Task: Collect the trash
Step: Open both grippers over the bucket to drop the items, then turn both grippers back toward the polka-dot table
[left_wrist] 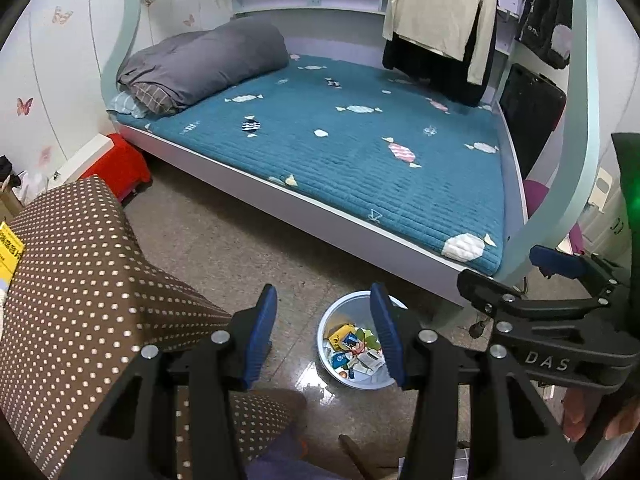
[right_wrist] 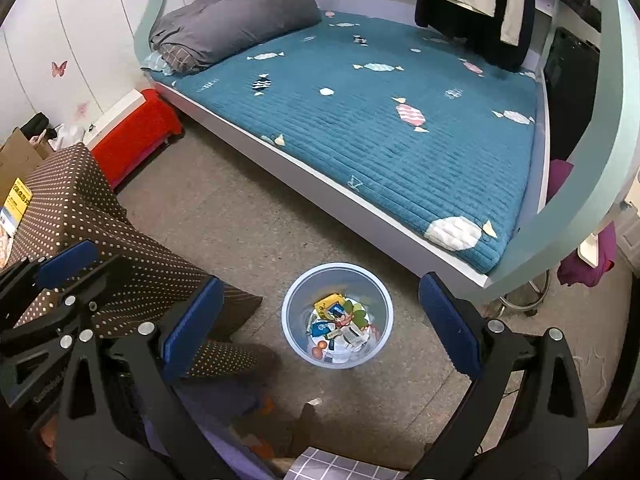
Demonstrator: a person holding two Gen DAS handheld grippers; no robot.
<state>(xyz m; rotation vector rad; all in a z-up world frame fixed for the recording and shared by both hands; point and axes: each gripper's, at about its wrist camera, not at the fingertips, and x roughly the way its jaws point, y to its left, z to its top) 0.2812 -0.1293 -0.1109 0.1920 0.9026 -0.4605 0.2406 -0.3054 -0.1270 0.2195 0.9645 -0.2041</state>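
Note:
A round pale blue waste bin (left_wrist: 326,322) stands on the floor beside the bed and holds several colourful wrappers and packets (left_wrist: 354,350). It also shows in the right wrist view (right_wrist: 292,304) with the trash (right_wrist: 340,326) inside. My left gripper (left_wrist: 324,334) is open and empty, held above and in front of the bin. My right gripper (right_wrist: 320,320) is open wide and empty, above the bin. The right gripper's body shows at the right of the left wrist view (left_wrist: 552,320), and the left gripper's body at the left of the right wrist view (right_wrist: 48,304).
A bed with a teal candy-print mattress (right_wrist: 380,120) and a folded grey quilt (right_wrist: 232,20) fills the back. A brown polka-dot cloth (right_wrist: 100,232) covers furniture at the left. A red stool (right_wrist: 136,136) stands by the wall. Clothes (left_wrist: 440,20) hang at the back right.

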